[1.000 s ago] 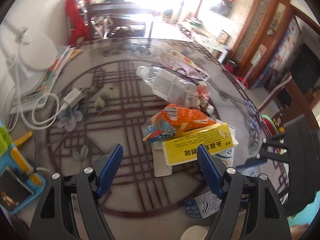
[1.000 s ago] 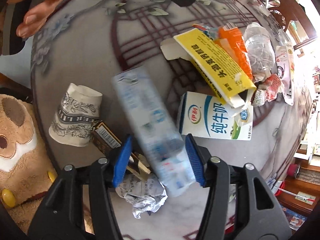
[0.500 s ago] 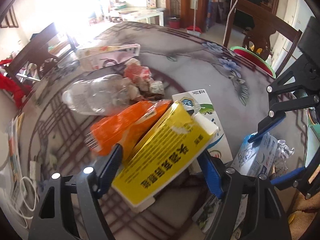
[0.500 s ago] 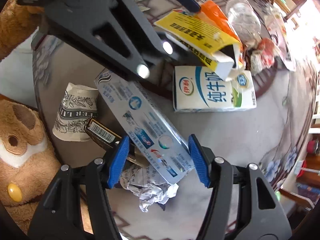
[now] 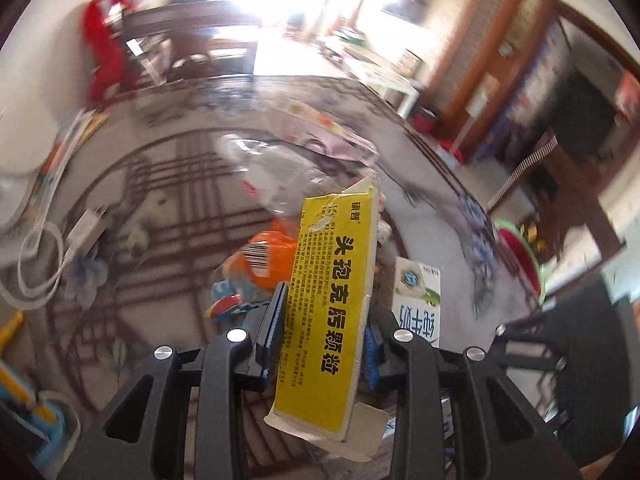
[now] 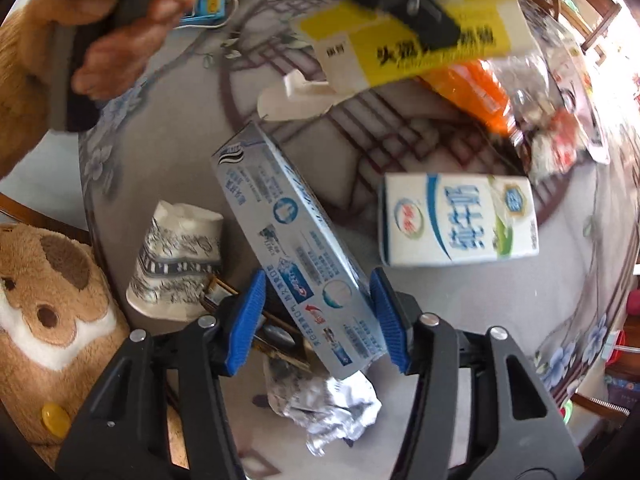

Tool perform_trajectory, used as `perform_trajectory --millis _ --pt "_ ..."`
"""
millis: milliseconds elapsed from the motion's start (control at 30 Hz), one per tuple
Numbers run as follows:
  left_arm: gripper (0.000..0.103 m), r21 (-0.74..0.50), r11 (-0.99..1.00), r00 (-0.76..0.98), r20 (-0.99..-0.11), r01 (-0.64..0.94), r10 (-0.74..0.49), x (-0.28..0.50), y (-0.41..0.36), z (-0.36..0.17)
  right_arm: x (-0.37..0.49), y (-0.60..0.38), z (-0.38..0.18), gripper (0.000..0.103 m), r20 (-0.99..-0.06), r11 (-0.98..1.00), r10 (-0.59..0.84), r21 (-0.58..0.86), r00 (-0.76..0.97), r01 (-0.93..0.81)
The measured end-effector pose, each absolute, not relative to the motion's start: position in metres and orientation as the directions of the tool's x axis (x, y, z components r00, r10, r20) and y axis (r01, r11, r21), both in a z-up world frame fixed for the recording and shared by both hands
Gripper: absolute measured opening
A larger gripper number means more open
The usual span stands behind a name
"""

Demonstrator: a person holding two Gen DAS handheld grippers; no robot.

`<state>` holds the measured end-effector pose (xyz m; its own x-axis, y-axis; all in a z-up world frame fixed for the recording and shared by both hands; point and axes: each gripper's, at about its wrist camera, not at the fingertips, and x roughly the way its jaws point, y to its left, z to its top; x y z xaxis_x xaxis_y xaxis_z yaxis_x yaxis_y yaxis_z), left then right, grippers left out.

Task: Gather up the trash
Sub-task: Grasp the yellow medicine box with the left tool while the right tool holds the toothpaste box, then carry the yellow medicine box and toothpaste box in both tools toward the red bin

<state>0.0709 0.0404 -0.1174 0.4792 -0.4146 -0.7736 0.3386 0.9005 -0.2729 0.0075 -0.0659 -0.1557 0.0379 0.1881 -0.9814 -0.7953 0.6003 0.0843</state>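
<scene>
My left gripper (image 5: 324, 320) is shut on a long yellow medicine box (image 5: 334, 292) and holds it lifted above the table; the box also shows in the right wrist view (image 6: 424, 44). My right gripper (image 6: 318, 312) is shut on a blue toothpaste box (image 6: 296, 248). On the round table lie a white milk carton (image 6: 456, 220), an orange wrapper (image 6: 468, 88), a clear plastic bottle (image 5: 280, 168), a paper cup (image 6: 176, 260), crumpled foil (image 6: 328, 404) and a dark small box (image 6: 276, 336).
A white charger and cable (image 5: 60, 248) lie at the table's left. A blue and yellow toy (image 6: 208, 0) sits at the far edge. A plush bear (image 6: 44, 300) is beside the table. Chairs (image 5: 580, 184) stand around it.
My left gripper closed on the yellow box and lifted it off the pile, turning it end-on. My right gripper still holds the toothpaste box and shifted slightly.
</scene>
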Motion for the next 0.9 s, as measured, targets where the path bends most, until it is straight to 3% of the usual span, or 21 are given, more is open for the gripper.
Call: perform_trajectory --millis 167,267,400,667,900 --pt "0.030 -0.360 0.912 0.505 -0.760 0.196 -0.408 0.062 0.064 -0.119 -0.001 -0.042 -0.161 0.053 -0.980 0.568 0.171 0.019 0.096 -0.823" --pt "0.030 -0.359 0.917 0.512 -0.762 0.177 -0.397 0.058 0.065 -0.120 -0.004 -0.035 -0.160 0.042 -0.974 0.553 0.186 -0.005 0.129 -0.833" --pt "0.030 -0.368 0.917 0.539 -0.746 0.157 -0.391 0.055 0.071 -0.113 -0.007 -0.041 -0.141 0.038 -0.954 0.595 0.236 -0.009 0.186 -0.804" --pt "0.030 -0.370 0.917 0.585 -0.715 0.147 -0.382 0.057 0.070 -0.095 0.004 -0.092 -0.098 0.037 -0.884 0.840 0.295 0.058 0.364 -0.540" --pt "0.030 -0.355 0.910 0.582 -0.702 0.214 -0.410 0.054 0.039 -0.081 0.000 -0.148 -0.067 0.037 -0.816 0.961 0.254 0.151 0.520 -0.231"
